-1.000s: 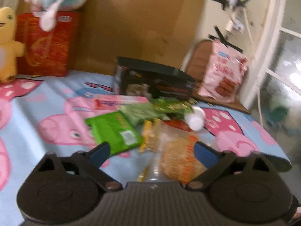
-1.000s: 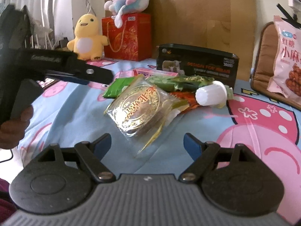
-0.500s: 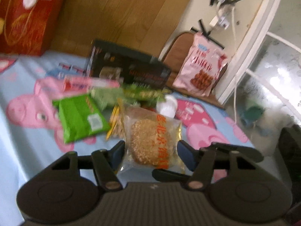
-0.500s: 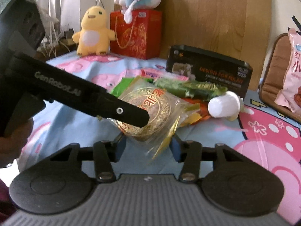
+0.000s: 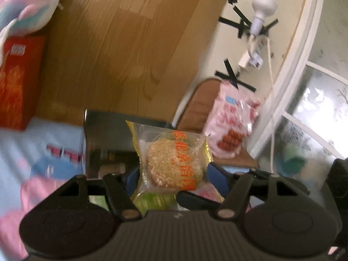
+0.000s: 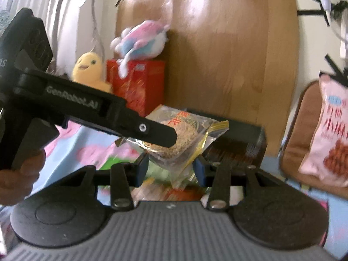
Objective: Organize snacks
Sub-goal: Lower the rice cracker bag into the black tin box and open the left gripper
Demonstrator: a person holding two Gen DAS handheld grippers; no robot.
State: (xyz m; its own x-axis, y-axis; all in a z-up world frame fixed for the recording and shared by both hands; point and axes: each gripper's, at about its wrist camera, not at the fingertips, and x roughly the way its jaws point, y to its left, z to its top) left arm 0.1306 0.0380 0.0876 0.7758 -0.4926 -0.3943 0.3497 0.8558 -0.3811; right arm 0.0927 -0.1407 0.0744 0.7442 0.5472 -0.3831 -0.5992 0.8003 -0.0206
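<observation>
Sesame cake packet (image 5: 174, 163) is clenched, apparently, by both left claw (image 5: 171, 174) and right claw (image 6: 171, 167).

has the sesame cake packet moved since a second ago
Yes. The sesame cake packet has come up off the blue cloth. It now sits in front of the black box, with both grippers' jaws closed on it.

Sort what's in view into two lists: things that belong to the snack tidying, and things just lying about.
Part of the job:
- sesame cake packet, gripped by the left gripper and the right gripper
- green snack packet
- black box
- pink snack bag

Just lying about:
- yellow plush duck
- pink plush toy
- red gift bag
- light bulb
</observation>
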